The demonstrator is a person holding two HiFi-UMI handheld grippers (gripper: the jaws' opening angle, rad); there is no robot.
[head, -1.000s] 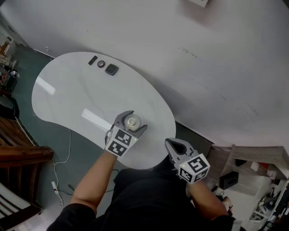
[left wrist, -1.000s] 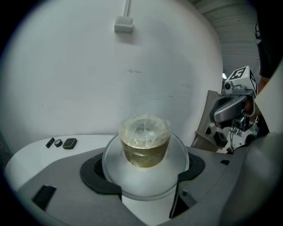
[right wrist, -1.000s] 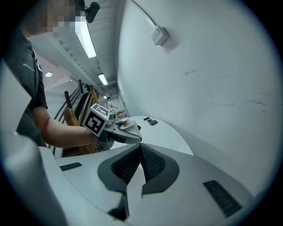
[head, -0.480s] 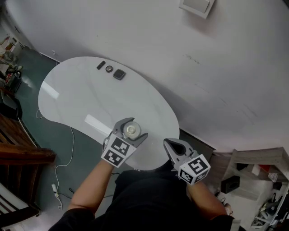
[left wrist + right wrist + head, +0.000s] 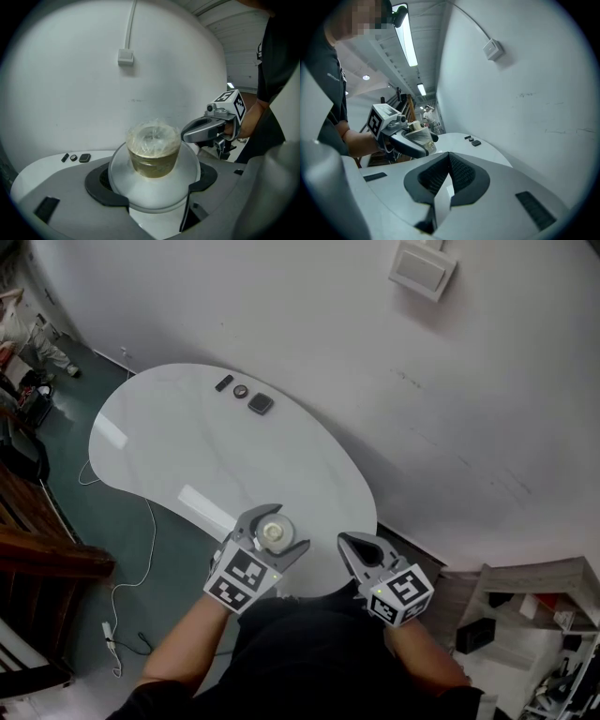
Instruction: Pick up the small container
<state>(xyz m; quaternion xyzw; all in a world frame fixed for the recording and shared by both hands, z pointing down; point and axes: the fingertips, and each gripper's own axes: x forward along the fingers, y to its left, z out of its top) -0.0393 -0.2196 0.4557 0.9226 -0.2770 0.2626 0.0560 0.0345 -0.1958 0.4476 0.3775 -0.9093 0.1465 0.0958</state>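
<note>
The small container [image 5: 273, 533] is a round tub of tan contents under a clear film lid [image 5: 153, 140], standing on a wide white rim. My left gripper [image 5: 284, 529] is shut on it, its dark pads [image 5: 101, 185] pressing the rim from both sides. It hangs over the near edge of the white oval table [image 5: 187, 446]; I cannot tell whether it touches the top. My right gripper [image 5: 343, 540] is shut and empty, just right of the left one. In the right gripper view, the container [image 5: 418, 135] shows left of the shut right gripper [image 5: 449, 157].
Three small dark items [image 5: 246, 395] lie at the table's far edge by the white wall. A white wall box [image 5: 422, 270] hangs above. Brown wooden furniture [image 5: 37, 559] and a white cable [image 5: 141, 549] are on the floor at left, shelves [image 5: 525, 615] at right.
My left gripper has drawn back toward the table's near edge with the container in it. My right gripper has hardly moved. The head view has shifted a little.
</note>
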